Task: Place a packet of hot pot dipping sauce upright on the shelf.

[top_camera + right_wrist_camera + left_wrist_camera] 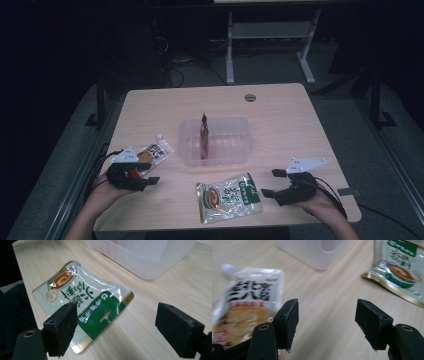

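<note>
Clear plastic bin at table centre with one sachet standing inside; left gripper, jaws wide, beside the white spouted pouch; right gripper, jaws wide, facing the green-labelled pouch, both apparently awaiting pickup

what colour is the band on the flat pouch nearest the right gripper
Green, with white lettering, on the pouch; clearest in the right gripper view.

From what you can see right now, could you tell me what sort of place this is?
Probably a lab or workshop set up for recording handling tasks: a light wooden table in a dim room, cables on the floor behind it, and a handheld left gripper and right gripper over food pouches.
</note>
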Action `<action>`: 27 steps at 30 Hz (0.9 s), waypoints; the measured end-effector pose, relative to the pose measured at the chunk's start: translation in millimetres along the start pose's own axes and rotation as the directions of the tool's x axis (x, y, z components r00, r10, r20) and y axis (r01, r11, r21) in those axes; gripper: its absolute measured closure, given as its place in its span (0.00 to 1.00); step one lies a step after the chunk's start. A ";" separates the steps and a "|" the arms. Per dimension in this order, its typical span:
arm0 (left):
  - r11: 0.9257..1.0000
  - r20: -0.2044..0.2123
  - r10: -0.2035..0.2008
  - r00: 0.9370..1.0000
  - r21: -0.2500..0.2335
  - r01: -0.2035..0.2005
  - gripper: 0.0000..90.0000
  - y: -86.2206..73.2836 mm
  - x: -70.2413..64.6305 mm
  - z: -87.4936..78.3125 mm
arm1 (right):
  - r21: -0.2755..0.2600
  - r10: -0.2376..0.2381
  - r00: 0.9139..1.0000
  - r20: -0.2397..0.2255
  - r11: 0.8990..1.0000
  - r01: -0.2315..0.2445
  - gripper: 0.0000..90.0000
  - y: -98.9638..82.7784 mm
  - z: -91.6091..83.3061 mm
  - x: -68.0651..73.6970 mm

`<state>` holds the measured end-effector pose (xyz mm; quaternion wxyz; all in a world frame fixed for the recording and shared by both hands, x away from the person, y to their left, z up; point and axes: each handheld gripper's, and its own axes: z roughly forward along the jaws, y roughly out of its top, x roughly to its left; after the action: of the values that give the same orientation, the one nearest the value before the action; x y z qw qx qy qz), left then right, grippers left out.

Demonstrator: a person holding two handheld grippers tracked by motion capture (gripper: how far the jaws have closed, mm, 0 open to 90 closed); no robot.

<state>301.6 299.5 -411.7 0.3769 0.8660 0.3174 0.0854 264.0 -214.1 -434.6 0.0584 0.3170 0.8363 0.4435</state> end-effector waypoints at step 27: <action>0.990 -0.164 -0.069 0.984 0.108 0.087 0.12 -12.9 82.6 33.7 | 0.012 0.009 1.000 0.015 1.000 -0.009 0.19 -0.1 4.7 -5.9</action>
<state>373.1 336.7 -452.0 0.3030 0.8635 0.3845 0.1212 270.4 -214.2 -438.6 0.0606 0.3243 0.8370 0.4365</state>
